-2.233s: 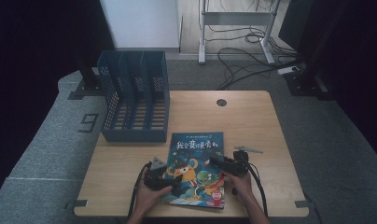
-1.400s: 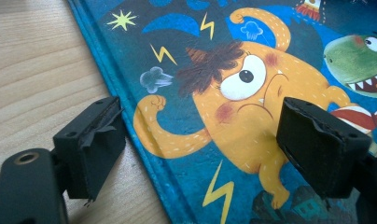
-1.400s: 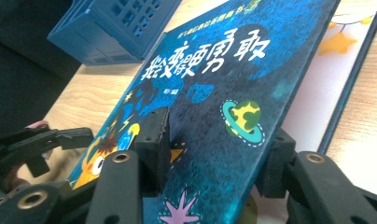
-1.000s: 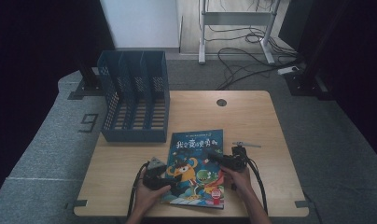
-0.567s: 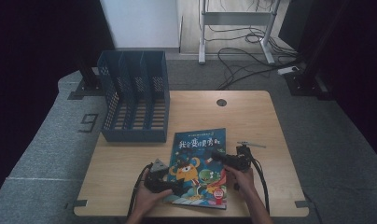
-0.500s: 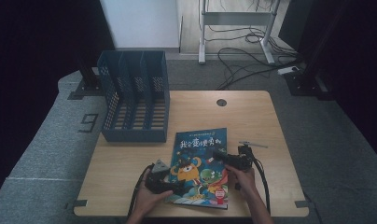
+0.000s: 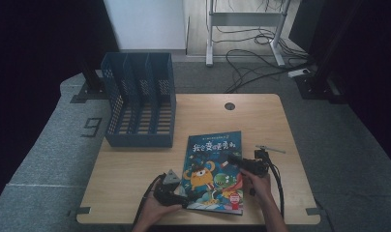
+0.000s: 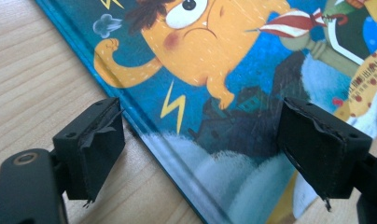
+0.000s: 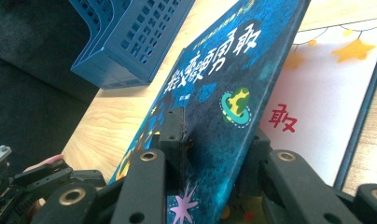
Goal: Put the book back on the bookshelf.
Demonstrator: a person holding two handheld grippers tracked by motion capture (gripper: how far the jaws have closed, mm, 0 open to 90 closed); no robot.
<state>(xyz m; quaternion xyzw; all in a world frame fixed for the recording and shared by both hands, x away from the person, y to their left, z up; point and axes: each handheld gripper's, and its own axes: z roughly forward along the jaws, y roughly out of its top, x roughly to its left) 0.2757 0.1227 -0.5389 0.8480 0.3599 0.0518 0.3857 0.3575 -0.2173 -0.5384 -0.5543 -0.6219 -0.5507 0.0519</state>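
While beside book [image 7: 214,170], blue rack [image 7: 139,108]

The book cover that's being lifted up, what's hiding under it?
Under the lifted cover is a white page with yellow stars and a red character. The cover hides the rest of that page.

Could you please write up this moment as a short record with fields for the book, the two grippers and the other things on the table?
book: picture book, front cover raised off the first page at its right edge
right gripper: jaws have just been closing, now clamped on the cover's edge
left gripper: jaws open, astride the book's spine edge, one above the table, one above the cover
file rack: blue, at the table's far left, apart from the book
table: wooden
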